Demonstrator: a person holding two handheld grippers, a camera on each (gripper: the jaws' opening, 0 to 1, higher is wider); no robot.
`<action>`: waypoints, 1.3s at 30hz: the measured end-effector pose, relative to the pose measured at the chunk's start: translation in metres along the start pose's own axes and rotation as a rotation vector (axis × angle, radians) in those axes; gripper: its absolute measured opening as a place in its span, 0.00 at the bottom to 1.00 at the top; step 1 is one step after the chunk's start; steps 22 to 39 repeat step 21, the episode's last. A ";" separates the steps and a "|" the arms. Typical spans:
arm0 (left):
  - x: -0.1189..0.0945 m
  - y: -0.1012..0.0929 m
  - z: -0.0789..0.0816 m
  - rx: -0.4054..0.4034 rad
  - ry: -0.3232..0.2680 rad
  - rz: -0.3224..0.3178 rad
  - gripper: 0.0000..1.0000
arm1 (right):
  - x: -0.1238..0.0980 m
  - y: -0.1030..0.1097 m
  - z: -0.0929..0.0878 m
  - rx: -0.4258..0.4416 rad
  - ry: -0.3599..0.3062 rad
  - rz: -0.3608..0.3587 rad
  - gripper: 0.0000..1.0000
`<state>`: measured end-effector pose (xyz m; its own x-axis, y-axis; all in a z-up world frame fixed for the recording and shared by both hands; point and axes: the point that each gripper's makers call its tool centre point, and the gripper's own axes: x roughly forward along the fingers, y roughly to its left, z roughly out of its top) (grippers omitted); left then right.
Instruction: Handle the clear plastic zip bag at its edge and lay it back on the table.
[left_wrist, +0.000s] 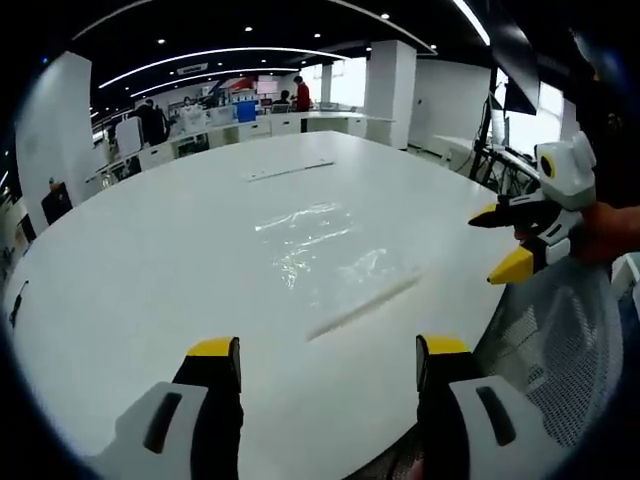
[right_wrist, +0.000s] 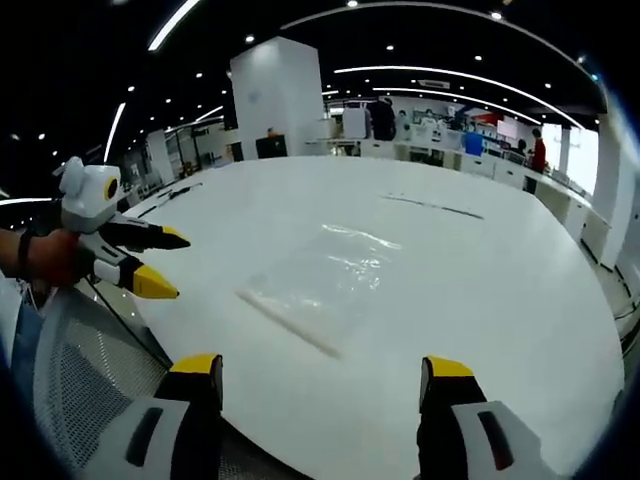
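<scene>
Lying flat, zip bag (left_wrist: 325, 255), table (left_wrist: 150, 270) mid-surface

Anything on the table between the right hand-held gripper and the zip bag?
Nothing: bare white table lies between the right hand-held gripper and the zip bag, seen in the right gripper view.

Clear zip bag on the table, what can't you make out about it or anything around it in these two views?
- Clear zip bag: left gripper view, far edges blend into the white table; its outline is unclear.
- Bag contents: right gripper view, glare on the plastic; can't tell.
- Thin strip beyond the bag: too small to identify.
- Mesh chair: cut off by the picture edge.
- Left gripper and right gripper: jaws open, holding nothing.
</scene>
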<state>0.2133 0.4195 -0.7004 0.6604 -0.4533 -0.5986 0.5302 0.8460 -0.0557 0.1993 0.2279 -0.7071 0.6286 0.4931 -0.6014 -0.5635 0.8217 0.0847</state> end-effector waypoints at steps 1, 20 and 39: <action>-0.001 0.000 0.000 0.000 0.001 0.003 0.71 | 0.000 0.001 0.000 -0.008 0.000 0.003 0.81; 0.002 0.010 -0.005 -0.014 0.013 0.036 0.72 | -0.002 -0.004 0.009 0.004 -0.050 -0.015 0.80; 0.002 0.011 -0.005 -0.013 0.015 0.037 0.71 | -0.002 -0.003 0.009 0.000 -0.049 -0.011 0.80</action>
